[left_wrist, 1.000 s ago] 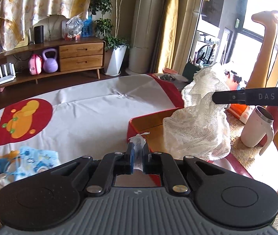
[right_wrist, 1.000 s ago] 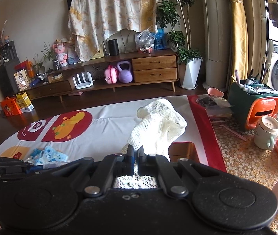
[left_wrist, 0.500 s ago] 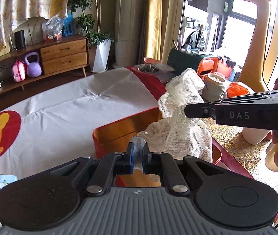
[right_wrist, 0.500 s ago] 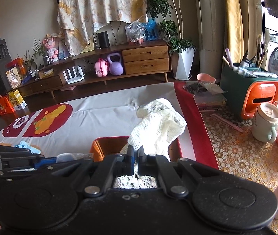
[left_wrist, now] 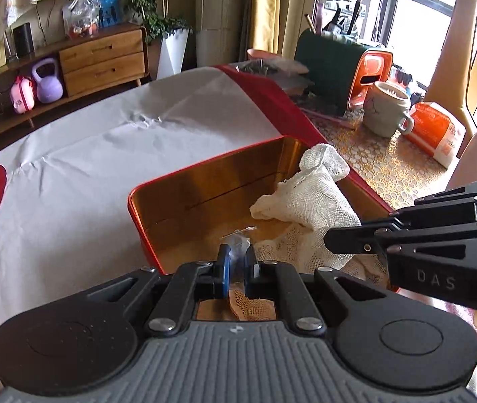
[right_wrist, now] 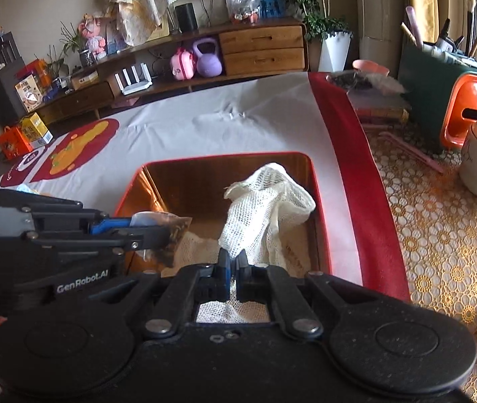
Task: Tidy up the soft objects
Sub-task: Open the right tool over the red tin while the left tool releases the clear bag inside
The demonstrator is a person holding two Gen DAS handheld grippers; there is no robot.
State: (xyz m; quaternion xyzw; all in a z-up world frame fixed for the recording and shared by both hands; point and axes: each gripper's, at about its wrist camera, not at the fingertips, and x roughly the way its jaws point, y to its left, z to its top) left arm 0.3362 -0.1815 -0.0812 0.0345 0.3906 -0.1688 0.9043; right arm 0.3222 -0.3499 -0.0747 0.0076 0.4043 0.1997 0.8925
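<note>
Left hand-held gripper [left_wrist: 236, 262] clamped on clear plastic [left_wrist: 238, 242] over red tin [left_wrist: 144, 231]; white mesh cloth [left_wrist: 308, 208] draped inside, right hand-held gripper [left_wrist: 330, 243] alongside.

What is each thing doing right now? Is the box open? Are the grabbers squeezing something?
Red box: open, no lid on it, net cloth partly inside.
Net cloth: bunched up, sagging into the box, pinched by the right gripper.
Clear bag: pinched by the left gripper, over the box.
Left gripper: shut on the clear bag.
Right gripper: shut on the net cloth.
Mug: upright on the lace mat.
</note>
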